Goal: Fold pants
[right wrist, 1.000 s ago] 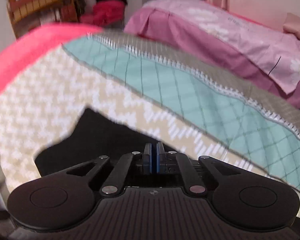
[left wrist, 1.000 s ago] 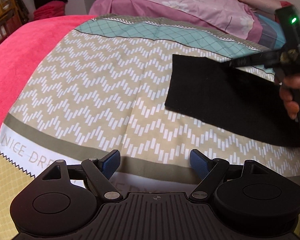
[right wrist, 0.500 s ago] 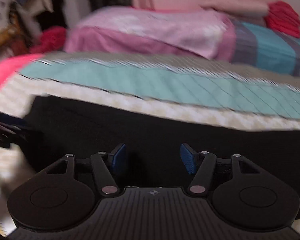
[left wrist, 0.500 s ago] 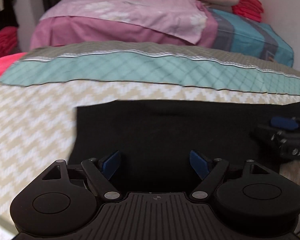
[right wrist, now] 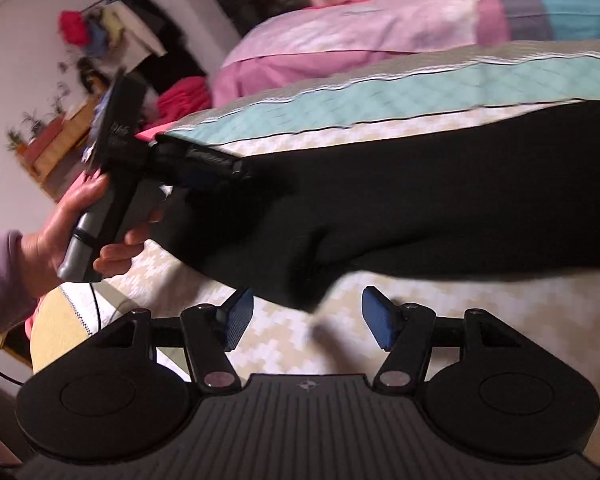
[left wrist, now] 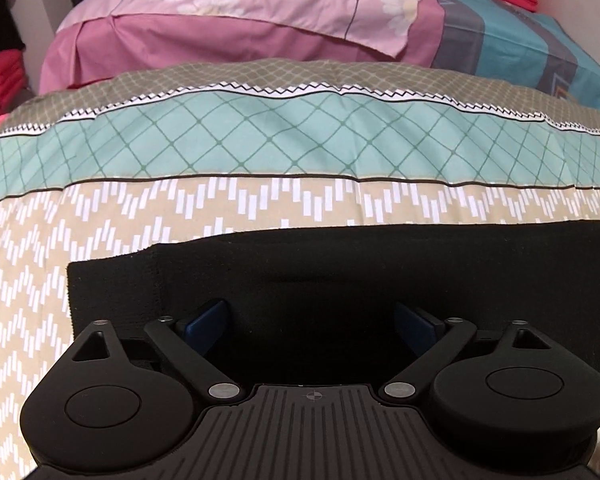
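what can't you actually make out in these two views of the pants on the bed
- Left wrist view: the black pants run off the right edge, and the left hand-held gripper body covers their near edge.
- Right wrist view: motion blur smears the shelf clutter beyond reading.
- Right wrist view: the pants' far end leaves the frame at right, so their full length is unseen.
- Right wrist view: the right hand-held gripper is open over the patterned bedspread; whether it touches is unclear.
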Demonstrator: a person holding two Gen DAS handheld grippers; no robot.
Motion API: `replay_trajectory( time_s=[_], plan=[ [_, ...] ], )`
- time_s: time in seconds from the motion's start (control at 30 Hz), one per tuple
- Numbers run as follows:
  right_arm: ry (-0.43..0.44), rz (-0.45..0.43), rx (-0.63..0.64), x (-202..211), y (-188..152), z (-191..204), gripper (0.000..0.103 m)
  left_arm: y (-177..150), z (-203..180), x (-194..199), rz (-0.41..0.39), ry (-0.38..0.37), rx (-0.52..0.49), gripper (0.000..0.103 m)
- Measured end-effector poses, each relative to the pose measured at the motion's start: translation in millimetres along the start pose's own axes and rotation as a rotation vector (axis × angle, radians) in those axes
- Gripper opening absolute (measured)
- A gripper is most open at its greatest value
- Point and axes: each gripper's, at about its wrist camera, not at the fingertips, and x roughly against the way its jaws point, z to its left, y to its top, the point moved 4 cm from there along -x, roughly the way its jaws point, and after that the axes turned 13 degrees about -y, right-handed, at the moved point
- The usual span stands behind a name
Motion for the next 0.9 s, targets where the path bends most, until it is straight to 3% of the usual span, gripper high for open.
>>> replay_trajectory(
  time_s=[0.13, 0.23, 0.3, 0.33, 0.37, 0.47, 0.6, 0.67, 0.73, 0.8, 0.83, 0.9],
  plan=[
    [0.062, 0.011, -0.058, -34.8, 19.9, -6.1, 0.066, -1.1, -3.2, -3.1, 0.003, 0.017, -0.02, 0.103],
    [0.161, -0.02, -0.25, -38.7, 36.0, -23.4, 0.065, -1.1, -4.7, -3.5, 0.0, 0.018, -0.031, 0.103],
    [0.332, 0.046, -0.347, -38.1, 29.8, -27.0, 0.068, -1.6, -3.7, -3.3, -0.005, 0.011, -0.026, 0.103],
    [0.414, 0.118, -0.322, -39.6, 22.6, -22.6, 0.069, -2.2, -3.9, -2.9, -0.006, 0.007, -0.024, 0.103],
    [0.431, 0.166, -0.274, -40.4, 16.6, -18.8, 0.068, -2.1, -3.9, -3.1, -0.005, 0.005, -0.023, 0.103],
    [0.318, 0.137, -0.17, -39.4, 22.8, -21.8, 0.059, -3.2, -4.8, -3.0, -0.004, 0.002, -0.029, 0.103],
    [0.267, -0.012, -0.321, -35.3, 48.8, -45.3, 0.06, -3.8, -4.7, -2.9, -0.007, -0.001, -0.031, 0.103],
    [0.319, 0.082, -0.307, -46.7, 39.2, -36.0, 0.062, -3.9, -5.2, -3.2, -0.006, 0.0, -0.035, 0.103],
    [0.477, 0.258, -0.203, -58.6, 27.5, -11.6, 0.07, -4.0, -5.7, -3.7, -0.004, -0.002, -0.036, 0.103],
    [0.367, 0.178, -0.027, -55.9, 30.1, -0.2, 0.071, -3.9, -5.8, -4.5, -0.004, -0.004, -0.037, 0.103],
    [0.323, 0.149, -0.028, -59.4, 36.9, -4.8, 0.065, -4.0, -6.1, -4.8, -0.003, -0.002, -0.04, 0.103],
    [0.326, 0.091, -0.234, -72.2, 54.4, -31.9, 0.06, -4.3, -6.8, -5.1, -0.005, 0.002, -0.041, 0.103]
  ],
)
